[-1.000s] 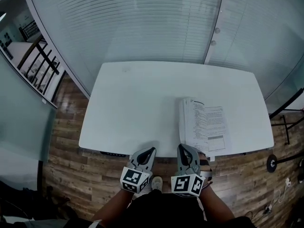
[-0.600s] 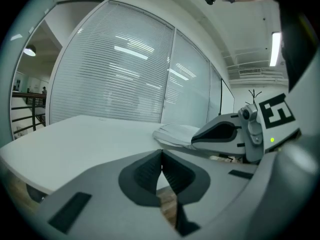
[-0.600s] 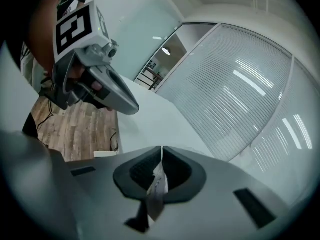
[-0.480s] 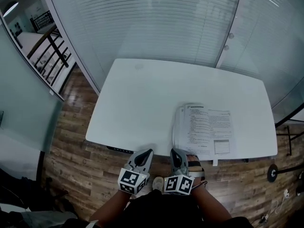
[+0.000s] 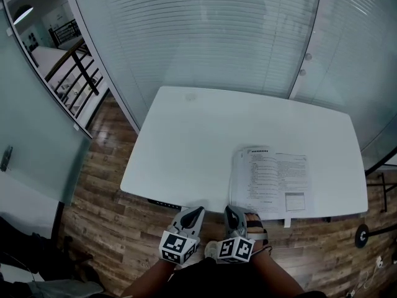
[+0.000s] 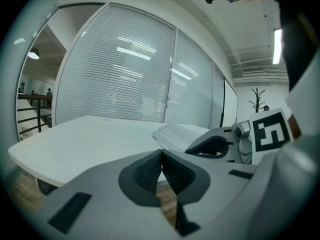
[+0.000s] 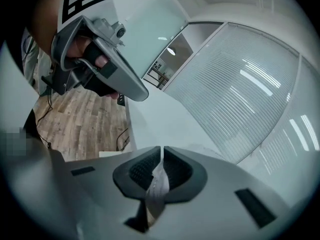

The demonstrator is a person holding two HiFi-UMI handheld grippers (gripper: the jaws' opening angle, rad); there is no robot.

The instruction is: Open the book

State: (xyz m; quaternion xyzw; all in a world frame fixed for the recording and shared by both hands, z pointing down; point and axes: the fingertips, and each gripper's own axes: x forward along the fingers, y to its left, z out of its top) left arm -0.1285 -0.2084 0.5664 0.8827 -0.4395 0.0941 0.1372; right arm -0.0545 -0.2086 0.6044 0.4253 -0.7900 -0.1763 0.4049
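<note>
While the broad white rectangular tabletop (image 5: 186,141) carried the open white printed-paper book (image 5: 270,177) near its front right edge, the right hand-held gripper (image 5: 233,210) hung just beside the book's near left corner. Its jaws were narrow and had just been opening, with a thin pale strip (image 7: 158,180) pinched between them. The left hand-held gripper (image 5: 196,211) sat alongside, jaws together and empty.
</note>
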